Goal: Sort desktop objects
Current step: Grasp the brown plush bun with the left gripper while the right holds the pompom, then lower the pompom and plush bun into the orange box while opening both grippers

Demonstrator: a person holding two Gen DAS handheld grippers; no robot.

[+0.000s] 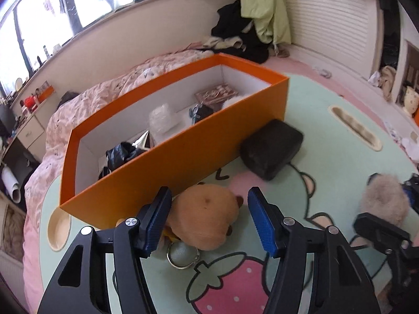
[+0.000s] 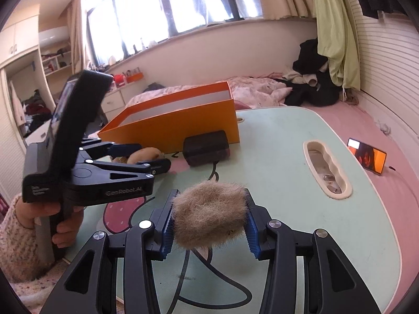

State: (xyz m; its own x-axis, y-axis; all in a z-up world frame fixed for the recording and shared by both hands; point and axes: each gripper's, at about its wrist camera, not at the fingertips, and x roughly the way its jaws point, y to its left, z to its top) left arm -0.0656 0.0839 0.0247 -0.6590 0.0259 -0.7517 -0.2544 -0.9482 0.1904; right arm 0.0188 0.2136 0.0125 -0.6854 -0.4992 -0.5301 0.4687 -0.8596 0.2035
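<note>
My left gripper (image 1: pixel 207 217) is open, its jaws on either side of a brown plush keychain toy (image 1: pixel 204 217) with a metal ring (image 1: pixel 182 257), lying on the table against the orange box (image 1: pixel 183 157). My right gripper (image 2: pixel 209 214) is shut on a beige fur pompom (image 2: pixel 209 214), held above the green table (image 2: pixel 288 136). A black case (image 1: pixel 272 147) sits beside the box; it also shows in the right wrist view (image 2: pixel 207 147). The left gripper (image 2: pixel 146 161) and the orange box (image 2: pixel 180 123) show in the right wrist view. The pompom (image 1: pixel 383 198) shows at the right of the left wrist view.
The orange box holds several items: black bag (image 1: pixel 123 154), white fluff (image 1: pixel 162 120), pink packet (image 1: pixel 216 95). The table has a slot (image 2: pixel 326 168) and a cup hollow (image 1: pixel 59 227). A phone (image 2: pixel 366 155) lies on the pink bed beyond the table's right edge.
</note>
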